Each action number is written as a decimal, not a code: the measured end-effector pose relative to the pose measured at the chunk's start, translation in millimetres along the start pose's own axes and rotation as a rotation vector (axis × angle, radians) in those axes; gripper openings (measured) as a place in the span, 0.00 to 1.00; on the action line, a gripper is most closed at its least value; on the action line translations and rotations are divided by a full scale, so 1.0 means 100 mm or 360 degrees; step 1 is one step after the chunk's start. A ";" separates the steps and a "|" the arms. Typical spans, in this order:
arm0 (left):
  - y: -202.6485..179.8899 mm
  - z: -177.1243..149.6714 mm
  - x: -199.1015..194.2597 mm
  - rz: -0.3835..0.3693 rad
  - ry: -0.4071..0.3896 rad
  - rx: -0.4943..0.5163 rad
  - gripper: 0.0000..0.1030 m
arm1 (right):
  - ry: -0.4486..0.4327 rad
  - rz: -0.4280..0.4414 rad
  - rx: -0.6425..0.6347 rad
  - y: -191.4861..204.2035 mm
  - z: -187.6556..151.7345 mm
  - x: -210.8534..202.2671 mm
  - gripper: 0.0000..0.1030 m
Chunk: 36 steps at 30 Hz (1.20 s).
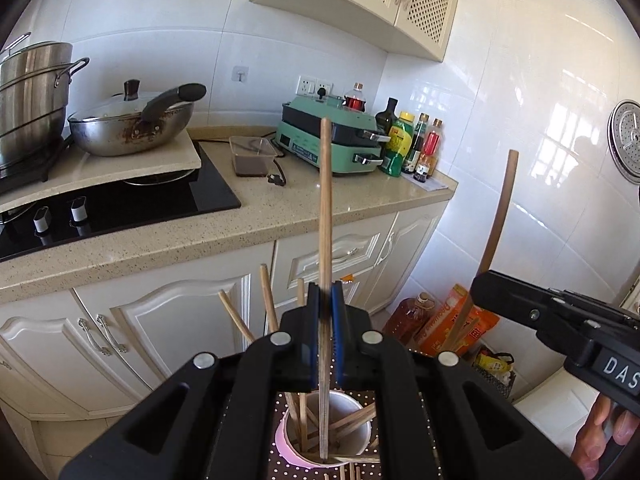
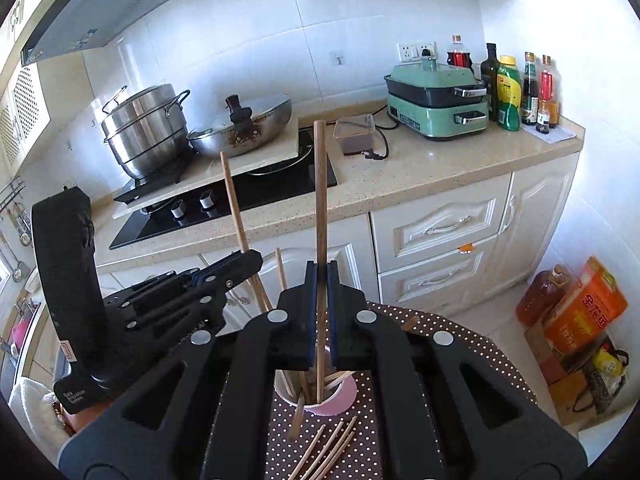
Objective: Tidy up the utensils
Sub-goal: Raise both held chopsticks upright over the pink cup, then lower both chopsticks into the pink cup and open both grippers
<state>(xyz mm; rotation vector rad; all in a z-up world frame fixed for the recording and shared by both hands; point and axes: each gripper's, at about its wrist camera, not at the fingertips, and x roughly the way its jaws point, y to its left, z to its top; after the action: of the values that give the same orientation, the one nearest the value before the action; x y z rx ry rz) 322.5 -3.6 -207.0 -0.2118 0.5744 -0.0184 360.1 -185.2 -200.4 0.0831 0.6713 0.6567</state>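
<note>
My left gripper (image 1: 325,292) is shut on a wooden chopstick (image 1: 325,200) that stands upright, its lower end down inside the pink-and-white cup (image 1: 356,412) among several other chopsticks. At the right edge, my right gripper (image 1: 478,284) holds a second chopstick (image 1: 500,208) tilted over the cup. In the right wrist view, the right gripper (image 2: 321,270) is shut on its upright chopstick (image 2: 319,192), whose tip reaches into the cup (image 2: 340,400). The left gripper (image 2: 256,258) grips its chopstick (image 2: 232,196) at the left. Several loose chopsticks (image 2: 328,448) lie on the dotted tablecloth (image 2: 460,332).
Beyond the table runs a kitchen counter (image 2: 400,184) with a black cooktop (image 2: 248,200), a wok (image 2: 244,128), a steel steamer pot (image 2: 148,128), a green electric cooker (image 2: 436,100) and bottles (image 2: 516,88). An oil bottle (image 2: 540,296) and orange box (image 2: 584,312) stand on the floor.
</note>
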 end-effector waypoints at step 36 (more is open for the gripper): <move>0.13 -0.48 0.00 0.0066 0.0261 -0.0084 0.26 | 0.0074 -0.0001 -0.0143 0.08 -0.34 0.19 0.05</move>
<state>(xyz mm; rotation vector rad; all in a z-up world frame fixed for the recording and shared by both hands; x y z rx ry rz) 296.2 -0.7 -249.0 -0.2509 0.7431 0.0199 346.5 -171.7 -235.1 -0.0154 0.6855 0.6891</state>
